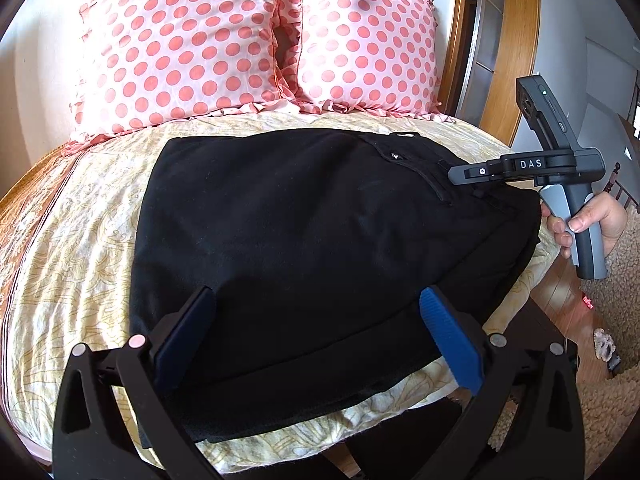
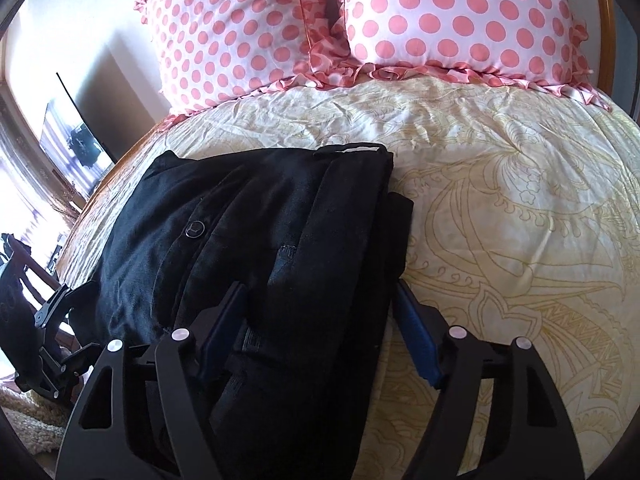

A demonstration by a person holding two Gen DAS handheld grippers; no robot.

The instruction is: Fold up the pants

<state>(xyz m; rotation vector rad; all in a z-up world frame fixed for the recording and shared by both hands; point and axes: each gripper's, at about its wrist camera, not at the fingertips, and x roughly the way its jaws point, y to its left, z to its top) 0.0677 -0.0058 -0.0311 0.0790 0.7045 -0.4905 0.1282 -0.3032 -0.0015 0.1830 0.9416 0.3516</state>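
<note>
Black pants (image 1: 320, 232) lie folded in a thick stack on the bed's cream patterned cover (image 1: 80, 248). My left gripper (image 1: 316, 300) hovers open at the stack's near edge, its blue pads (image 1: 444, 328) set wide apart over the cloth. In the right wrist view the pants (image 2: 248, 220) show a button and layered waistband folds. My right gripper (image 2: 320, 292) straddles the stack's right-hand folds, one finger lying on the fabric and the other beside its edge; the jaws stand apart, with no visible pinch. Seen from the left wrist, the right gripper (image 1: 456, 174) rests tip-down on the waistband, held by a hand (image 1: 596, 220).
Two pink polka-dot pillows (image 1: 192, 44) (image 2: 460, 20) lean at the head of the bed. A wooden headboard frame (image 1: 516, 40) rises at the right, and a shaggy rug (image 1: 616, 380) lies on the floor beside the bed. Bare bedcover (image 2: 520, 220) spreads to the right of the pants.
</note>
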